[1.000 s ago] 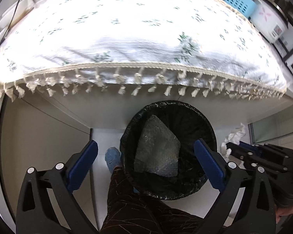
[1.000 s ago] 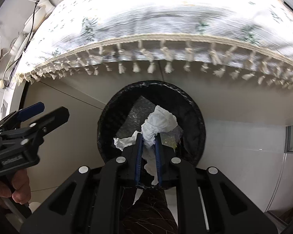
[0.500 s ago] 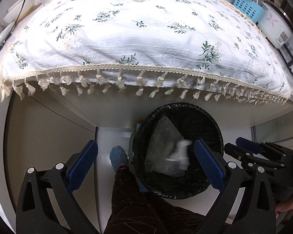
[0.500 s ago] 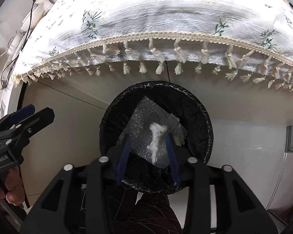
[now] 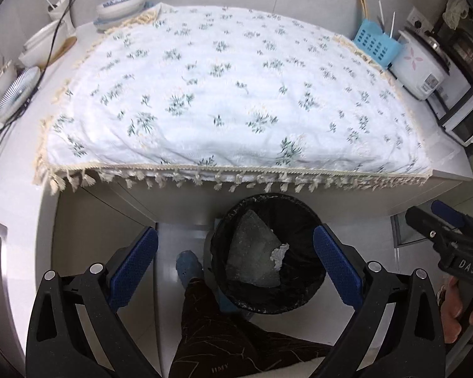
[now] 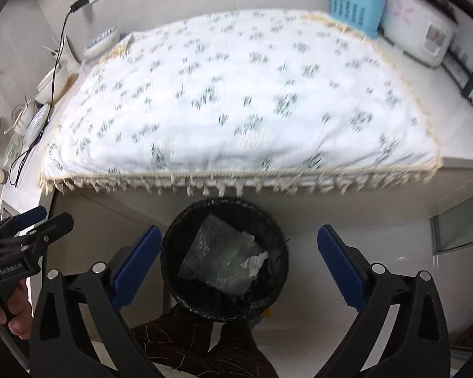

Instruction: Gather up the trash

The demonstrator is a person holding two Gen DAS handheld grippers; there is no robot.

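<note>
A: Where is the trash, and what are your fingers doing?

B: The crumpled tissue lies inside the black-lined bin on the floor, resting on a sheet of bubble wrap. The bin stands just in front of the surface, below the fringe of the floral cloth. Your left gripper hangs above the bin with its blue fingers spread wide and nothing between them. Your right gripper is likewise spread and empty; its view is blurred, so finer detail there cannot be read.

A: How would these pieces handle if you had to take them up?

B: Judge the tissue as very light, soft and easily crushed. Pinch it across its bulkiest fold, not a loose corner, which would likely tear or slip. The bubble wrap looks light, springy and rather slick. Grip it at an edge where the sheet can fold between the pads.

A: Is anything left to collect?

B: No loose trash shows on the cloth. The bowls, blue basket and rice cooker at its edges do not look like trash.
</note>
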